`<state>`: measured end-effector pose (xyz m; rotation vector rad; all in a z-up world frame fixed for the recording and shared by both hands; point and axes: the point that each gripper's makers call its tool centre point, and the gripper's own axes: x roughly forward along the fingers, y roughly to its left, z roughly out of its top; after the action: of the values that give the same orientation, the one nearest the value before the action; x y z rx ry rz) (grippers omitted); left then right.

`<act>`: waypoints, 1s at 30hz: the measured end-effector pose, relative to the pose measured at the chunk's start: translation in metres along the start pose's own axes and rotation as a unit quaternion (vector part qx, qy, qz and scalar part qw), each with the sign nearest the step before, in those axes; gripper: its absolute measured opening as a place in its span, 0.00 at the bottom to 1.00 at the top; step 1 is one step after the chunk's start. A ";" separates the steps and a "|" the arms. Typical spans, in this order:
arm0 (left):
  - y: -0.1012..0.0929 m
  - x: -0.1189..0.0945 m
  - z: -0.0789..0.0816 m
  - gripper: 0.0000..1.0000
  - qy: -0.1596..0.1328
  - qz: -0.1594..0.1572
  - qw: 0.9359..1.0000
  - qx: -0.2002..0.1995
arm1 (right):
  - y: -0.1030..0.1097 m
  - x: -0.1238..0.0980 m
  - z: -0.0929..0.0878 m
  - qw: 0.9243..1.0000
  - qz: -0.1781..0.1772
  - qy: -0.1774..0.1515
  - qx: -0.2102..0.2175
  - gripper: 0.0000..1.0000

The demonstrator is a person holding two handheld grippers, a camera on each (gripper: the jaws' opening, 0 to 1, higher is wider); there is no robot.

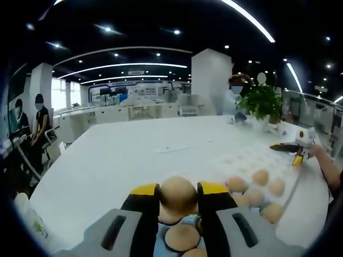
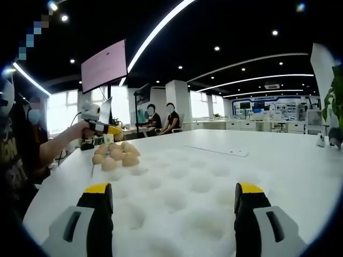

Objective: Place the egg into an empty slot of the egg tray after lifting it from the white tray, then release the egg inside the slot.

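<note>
The egg (image 1: 178, 197) sits clamped between the yellow-tipped jaws of the left gripper (image 1: 178, 206), lifted above the other eggs (image 1: 182, 238) in the white tray (image 1: 159, 241) just below it. The egg tray (image 1: 252, 160) with its empty slots lies ahead and to the right of that gripper on the white table (image 1: 123, 160), so the carry seems to go forward and rightward, past the filled near corner. The right gripper (image 2: 176, 206) hangs with jaws wide apart over the egg tray's empty cups, holding nothing, well apart from the held egg.
</note>
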<state>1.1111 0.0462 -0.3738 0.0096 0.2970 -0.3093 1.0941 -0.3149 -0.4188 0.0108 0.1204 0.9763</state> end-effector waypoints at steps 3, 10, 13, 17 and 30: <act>0.008 0.000 0.000 0.28 -0.002 0.005 1.000 -0.006 | 0.000 0.000 0.000 1.000 0.000 0.000 0.000 0.98; 0.025 0.005 -0.004 0.28 0.002 0.015 1.000 -0.018 | 0.000 0.001 0.000 1.000 0.001 -0.002 0.001 0.98; 0.033 0.010 -0.011 0.28 0.009 0.021 0.999 -0.024 | 0.000 0.001 0.000 1.000 0.000 -0.002 0.001 0.98; 0.040 0.016 -0.019 0.28 0.013 0.024 0.999 -0.040 | -0.001 0.001 0.000 1.000 0.000 -0.002 0.001 0.98; 0.057 0.023 -0.052 0.28 0.052 0.057 0.997 -0.031 | -0.001 0.001 0.000 1.000 0.001 -0.004 0.002 0.98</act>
<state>1.1342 0.0964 -0.4327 -0.0193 0.4080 -0.1870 1.0958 -0.3144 -0.4186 0.0191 0.1150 0.9775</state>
